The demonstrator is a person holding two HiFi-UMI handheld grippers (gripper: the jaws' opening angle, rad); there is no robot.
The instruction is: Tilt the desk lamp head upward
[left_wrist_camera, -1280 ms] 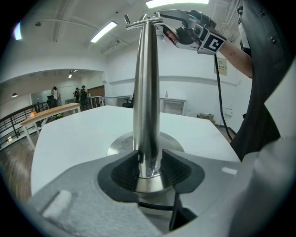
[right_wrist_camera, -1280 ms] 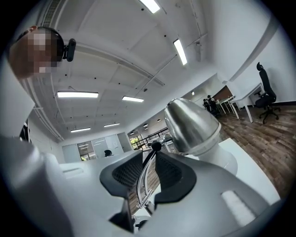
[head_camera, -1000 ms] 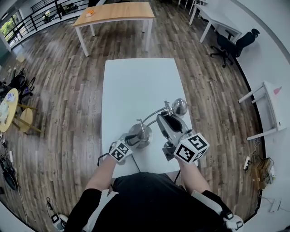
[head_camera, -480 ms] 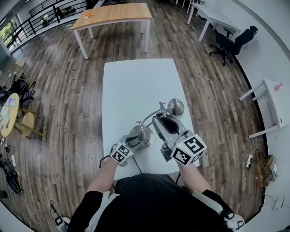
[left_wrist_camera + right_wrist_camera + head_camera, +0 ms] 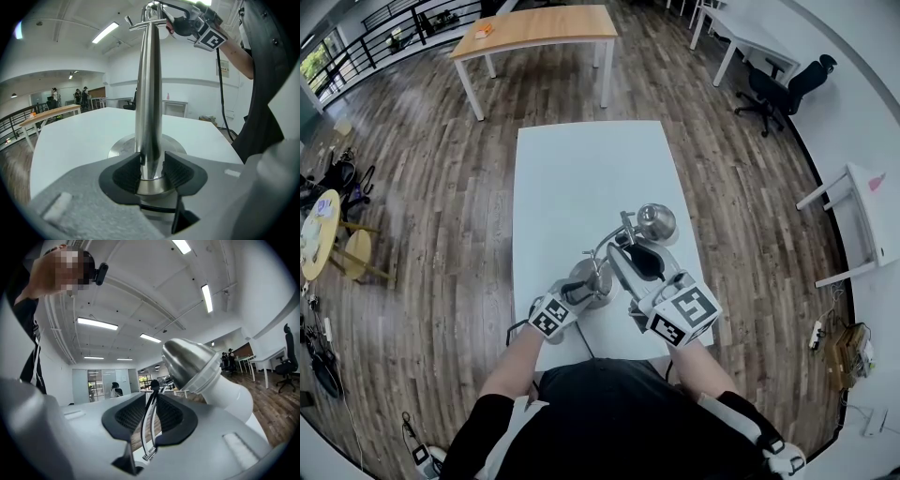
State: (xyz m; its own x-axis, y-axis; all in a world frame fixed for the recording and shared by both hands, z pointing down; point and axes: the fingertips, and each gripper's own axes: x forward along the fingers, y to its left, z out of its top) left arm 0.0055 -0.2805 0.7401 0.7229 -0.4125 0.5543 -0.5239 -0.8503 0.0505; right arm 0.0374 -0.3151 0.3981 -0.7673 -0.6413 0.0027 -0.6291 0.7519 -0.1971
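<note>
**Colleague:** Gripping anything yet, or only lined up?

**Me:** Both are on. My left gripper [image 5: 152, 171] is clamped low on the lamp's upright steel post [image 5: 149, 89], right above the round base [image 5: 119, 147], which sits on the white bench [image 5: 581, 178]. That one pins the lamp down. My right gripper [image 5: 150, 416] has just been closing. The thin chrome arm [image 5: 151, 394] that carries the lamp head runs between its pads, and they look to be pressing on it from both sides.

**Colleague:** Where's the head from there?

**Me:** The lamp head [image 5: 194, 363] sits just past my right gripper's tips, above them and off to the right, very near. Its steel shade is nearest me. The white bulb [image 5: 229, 392] sticks out beyond the shade, down and to the right. From my left gripper the head is high overhead, up where the post ends.

**Colleague:** So how much is done?

**Me:** I'd say the grasping is done and the tilt itself is hardly begun. The bulb end slants downward, so the head isn't facing up.

**Colleague:** What's left?

**Me:** Swinging that arm end so the shade's mouth lifts, while my left gripper stops the base sliding or tipping. I hold the arm, not the shade, so I judge the turn must go through the joint behind the head. I can't see that joint clearly.
</note>
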